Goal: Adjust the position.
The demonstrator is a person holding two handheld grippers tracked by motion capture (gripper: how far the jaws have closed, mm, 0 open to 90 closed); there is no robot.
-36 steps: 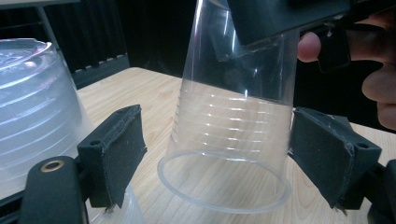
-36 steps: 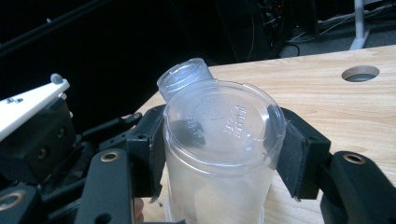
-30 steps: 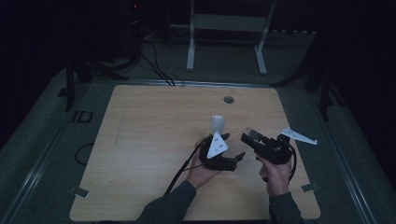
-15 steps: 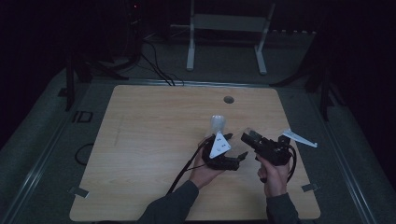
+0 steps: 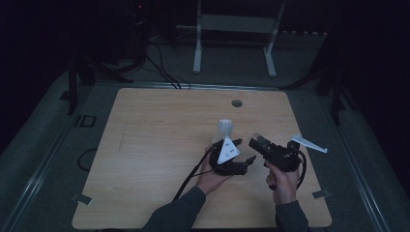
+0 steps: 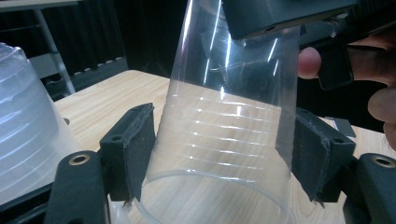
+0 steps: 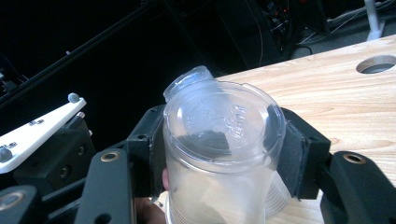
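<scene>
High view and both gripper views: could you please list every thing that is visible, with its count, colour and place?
table: one, light wood, centre; a round hole near its far edge
held cup: one, clear plastic, above the table between both grippers
cup stack: one, cloudy clear, upside down on the table; number of cups cannot be told
stand: one, white, on the floor beyond the table
cables: several, black, on the floor at the far left
left gripper: one, black; jaws have just been closing, pads now on the held cup's sides
right gripper: one, black; jaws shut on the held cup near its base
hands: two, left hand, right hand
</scene>
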